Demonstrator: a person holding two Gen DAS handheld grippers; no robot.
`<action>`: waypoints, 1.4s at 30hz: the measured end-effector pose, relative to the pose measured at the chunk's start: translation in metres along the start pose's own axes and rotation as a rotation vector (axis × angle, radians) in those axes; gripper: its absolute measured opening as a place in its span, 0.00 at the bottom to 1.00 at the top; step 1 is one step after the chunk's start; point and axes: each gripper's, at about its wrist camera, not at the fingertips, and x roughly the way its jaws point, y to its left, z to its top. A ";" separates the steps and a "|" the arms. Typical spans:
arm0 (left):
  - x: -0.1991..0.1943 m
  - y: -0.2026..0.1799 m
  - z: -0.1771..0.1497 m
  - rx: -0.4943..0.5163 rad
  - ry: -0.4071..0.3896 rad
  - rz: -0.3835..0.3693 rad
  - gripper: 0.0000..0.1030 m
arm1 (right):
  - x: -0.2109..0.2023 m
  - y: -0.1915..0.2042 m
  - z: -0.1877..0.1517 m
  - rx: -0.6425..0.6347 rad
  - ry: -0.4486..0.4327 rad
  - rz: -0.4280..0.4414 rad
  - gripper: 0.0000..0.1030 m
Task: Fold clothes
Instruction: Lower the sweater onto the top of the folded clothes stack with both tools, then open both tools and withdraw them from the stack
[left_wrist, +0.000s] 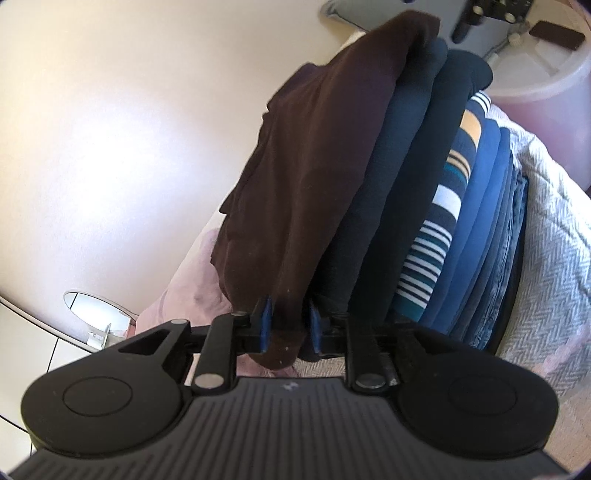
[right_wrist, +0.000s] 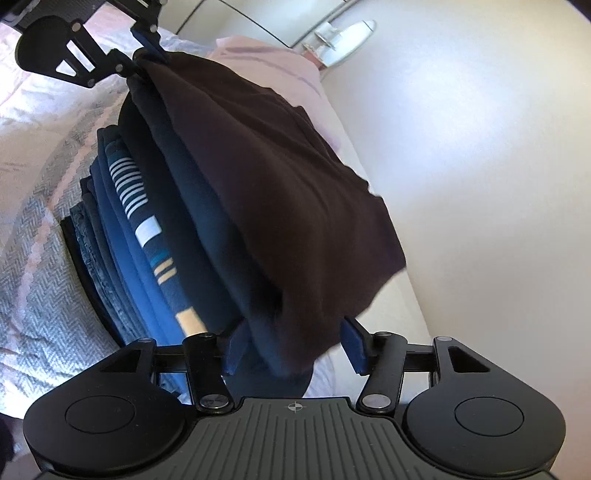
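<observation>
A dark brown garment (left_wrist: 314, 166) lies folded on top of a stack of folded clothes (left_wrist: 436, 236) on the bed. My left gripper (left_wrist: 290, 326) holds one end of it, and the cloth fills the narrow gap between the blue pads (left_wrist: 266, 325). In the right wrist view the same gripper (right_wrist: 142, 48) pinches the far corner of the brown garment (right_wrist: 288, 192). My right gripper (right_wrist: 295, 347) stands open around the near end. The cloth hangs between its pads, with a gap by the right pad (right_wrist: 354, 343).
The stack (right_wrist: 136, 192) holds navy, striped, blue and denim pieces on a black board (right_wrist: 81, 266). A grey-white herringbone bedspread (left_wrist: 546, 240) lies underneath. A pink blanket (left_wrist: 184, 295) and a white wall lie beyond; a pale tub (left_wrist: 546, 74) stands past the stack.
</observation>
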 end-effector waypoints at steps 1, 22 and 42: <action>-0.001 0.000 0.000 -0.002 -0.001 -0.001 0.22 | -0.002 0.001 -0.004 0.012 0.007 -0.003 0.53; -0.035 0.024 -0.016 -0.358 0.104 0.013 0.33 | -0.026 0.011 -0.034 0.504 0.048 0.148 0.55; -0.113 -0.009 -0.043 -0.849 0.280 -0.157 0.99 | -0.060 0.046 -0.068 1.031 0.135 0.257 0.80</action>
